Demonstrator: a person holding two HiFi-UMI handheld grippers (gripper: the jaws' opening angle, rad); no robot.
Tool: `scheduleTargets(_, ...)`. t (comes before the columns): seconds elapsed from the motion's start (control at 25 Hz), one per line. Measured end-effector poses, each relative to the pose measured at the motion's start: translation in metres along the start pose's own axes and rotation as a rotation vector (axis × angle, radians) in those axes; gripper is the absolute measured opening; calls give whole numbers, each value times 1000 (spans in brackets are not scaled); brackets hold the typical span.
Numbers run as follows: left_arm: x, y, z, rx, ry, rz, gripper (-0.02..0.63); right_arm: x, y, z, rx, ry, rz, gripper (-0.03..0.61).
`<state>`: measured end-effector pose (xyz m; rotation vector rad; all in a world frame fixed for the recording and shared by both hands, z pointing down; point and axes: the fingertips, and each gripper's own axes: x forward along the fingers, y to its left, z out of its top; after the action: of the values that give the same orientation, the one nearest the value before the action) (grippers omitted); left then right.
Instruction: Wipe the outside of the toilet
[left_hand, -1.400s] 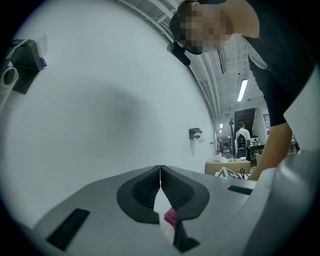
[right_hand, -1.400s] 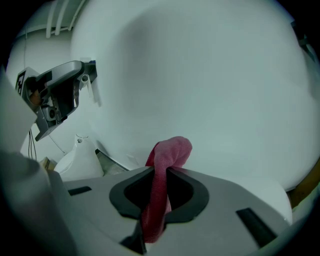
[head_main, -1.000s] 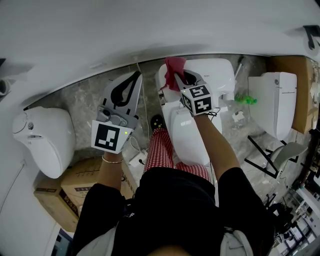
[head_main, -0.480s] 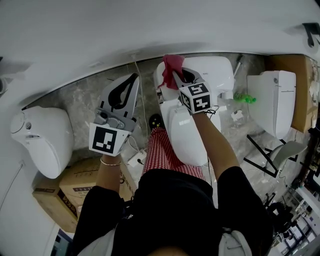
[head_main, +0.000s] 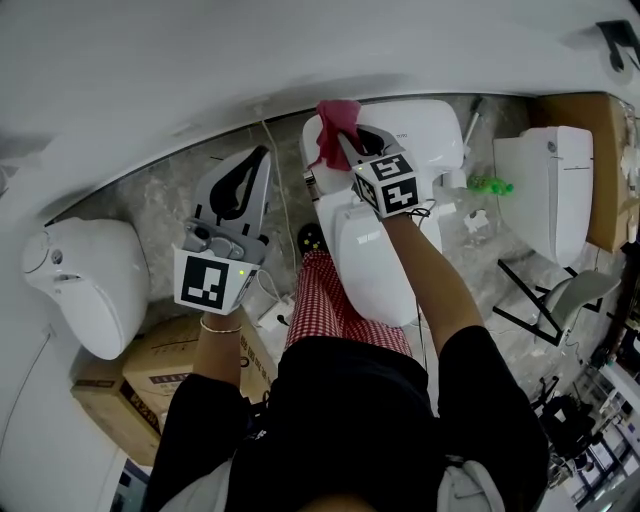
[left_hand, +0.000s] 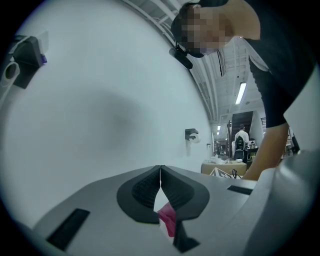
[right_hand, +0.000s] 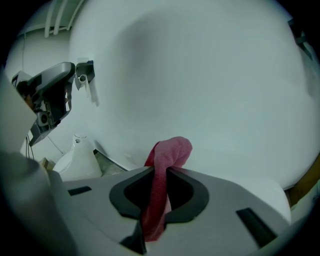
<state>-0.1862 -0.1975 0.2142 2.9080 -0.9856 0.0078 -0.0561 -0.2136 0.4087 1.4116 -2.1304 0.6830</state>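
The white toilet (head_main: 375, 260) stands in the middle of the head view, its tank (head_main: 425, 130) against the wall. My right gripper (head_main: 345, 140) is over the tank's left end, shut on a red cloth (head_main: 335, 130) that bunches above the jaw tips and lies against the tank. In the right gripper view the red cloth (right_hand: 167, 150) runs down between the jaws of the right gripper (right_hand: 162, 170), with the white wall close behind. My left gripper (head_main: 262, 155) hangs over the floor left of the toilet, shut, holding nothing. The left gripper (left_hand: 160, 172) faces the wall.
A second toilet (head_main: 85, 280) sits at the far left and a third one (head_main: 545, 190) at the right. A cardboard box (head_main: 150, 370) lies by my left arm. A green brush (head_main: 490, 185) and a black frame (head_main: 535, 310) lie on the floor to the right.
My right gripper and the red cloth have shifted a little toward the wall and leftward over the tank's end. The left gripper has hardly moved.
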Motion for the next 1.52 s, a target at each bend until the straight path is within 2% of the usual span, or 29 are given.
scheduleTargets(0.8, 16, -23, 0, 9, 4, -20, 11, -32, -66, -13, 2, 30, -87, 63)
scheduleTargets(1.12, 23, -31, -6, 7, 23, -33, 11, -50, -119, -26, -8, 76, -158, 63)
scheduleTargets(1.52, 35, -38, -11, 7, 33, -38, 11, -70, -182, -40, 54, 103, -230, 63)
